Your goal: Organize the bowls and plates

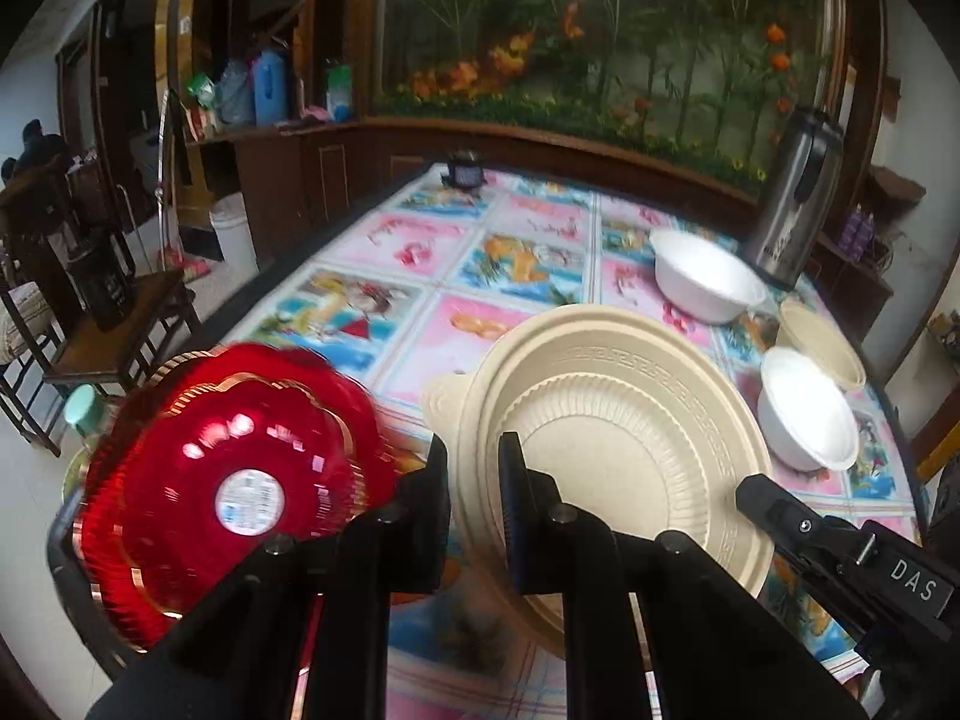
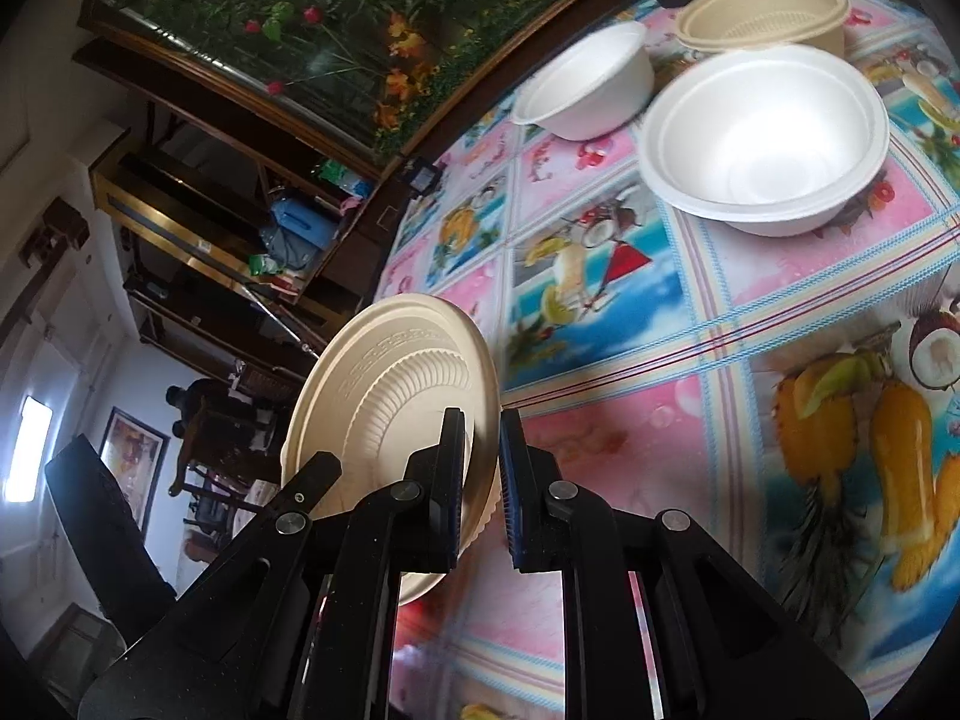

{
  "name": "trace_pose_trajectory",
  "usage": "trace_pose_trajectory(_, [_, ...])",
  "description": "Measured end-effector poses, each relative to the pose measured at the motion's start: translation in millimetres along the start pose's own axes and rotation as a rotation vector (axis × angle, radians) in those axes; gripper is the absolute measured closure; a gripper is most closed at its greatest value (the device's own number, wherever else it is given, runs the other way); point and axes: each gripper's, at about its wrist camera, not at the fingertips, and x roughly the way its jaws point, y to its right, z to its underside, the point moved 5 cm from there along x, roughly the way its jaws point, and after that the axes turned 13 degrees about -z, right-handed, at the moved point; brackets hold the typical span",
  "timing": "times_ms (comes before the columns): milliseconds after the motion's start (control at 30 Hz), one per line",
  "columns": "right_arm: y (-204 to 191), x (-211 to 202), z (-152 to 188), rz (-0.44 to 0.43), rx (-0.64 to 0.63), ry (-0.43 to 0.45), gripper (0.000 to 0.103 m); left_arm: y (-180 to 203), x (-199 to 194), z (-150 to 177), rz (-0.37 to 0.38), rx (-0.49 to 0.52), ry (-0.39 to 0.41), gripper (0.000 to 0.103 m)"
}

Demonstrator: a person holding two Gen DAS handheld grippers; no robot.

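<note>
A: Here, my left gripper point(image 1: 474, 480) clamps the red scalloped plastic plate point(image 1: 234, 480), held off the table's left edge. My right gripper point(image 2: 482, 468) pinches the beige ribbed round plate point(image 2: 390, 396), tilted on edge.

B: The white foam bowls point(image 2: 762, 138) lie ahead, nearer your right. The red plate's rim contact is blurred.
</note>
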Motion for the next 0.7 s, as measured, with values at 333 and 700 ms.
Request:
trace_pose_trajectory(333, [-60.2, 6.6, 17.9, -0.059, -0.09, -0.027, 0.09, -53.7, -35.5, -12.9, -0.045, -0.055, 0.097, 0.09])
trace_pose_trajectory(700, [-122.2, 64.1, 51.9, -0.102, -0.188, -0.153, 0.09, -133.5, -20.9, -10.7, -0.144, -0.139, 0.052, 0.09])
